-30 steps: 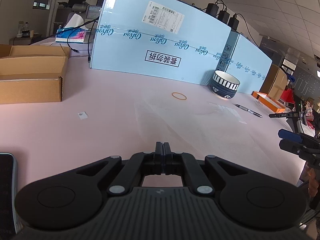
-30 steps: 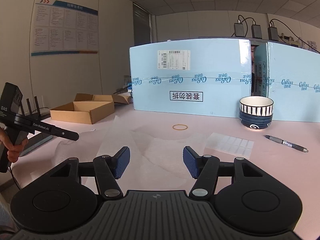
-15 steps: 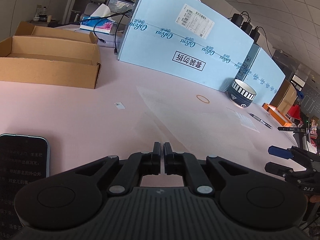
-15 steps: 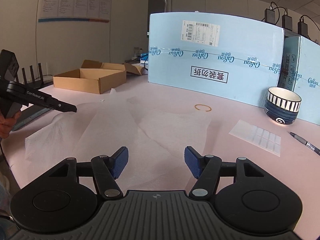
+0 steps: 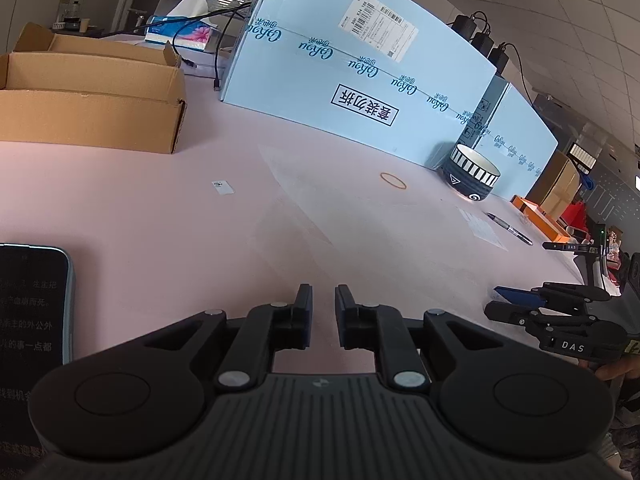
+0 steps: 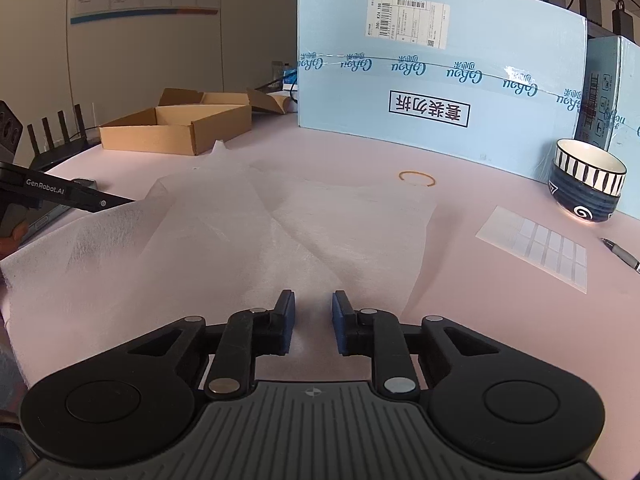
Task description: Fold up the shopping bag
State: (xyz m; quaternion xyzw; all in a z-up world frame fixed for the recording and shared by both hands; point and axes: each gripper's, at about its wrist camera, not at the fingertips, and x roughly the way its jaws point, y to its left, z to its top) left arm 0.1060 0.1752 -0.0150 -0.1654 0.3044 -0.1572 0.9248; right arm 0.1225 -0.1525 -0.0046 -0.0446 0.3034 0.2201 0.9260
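**Both grippers at the near edge of the flat bag**

At our far left a phone (image 5: 32,320) lies dark on the pink table (image 5: 140,208), with an open cardboard box (image 5: 92,120) behind it; the left gripper (image 5: 323,300) points down over the table, its jaws opening, a narrow gap between the pads and nothing clamped between them; seen from the right wrist, its tip meets the left corner of the shopping bag (image 6: 240,232), though we cannot tell whether it touches.

The bag, thin, white and translucent, lies spread flat on the table in front of us, its left corner slightly raised and its far tip reaching towards the box; a tall blue carton (image 6: 440,80) stands behind it.

The right gripper (image 6: 313,308) sits over the bag's near edge; its blue pads stand a little apart, released, pressing on nothing we can see.

Further right, a rubber band (image 6: 416,179) lies just beyond the bag; then a sheet of labels (image 6: 536,248), a striped bowl (image 6: 586,184) against the carton, and a pen (image 6: 624,256).
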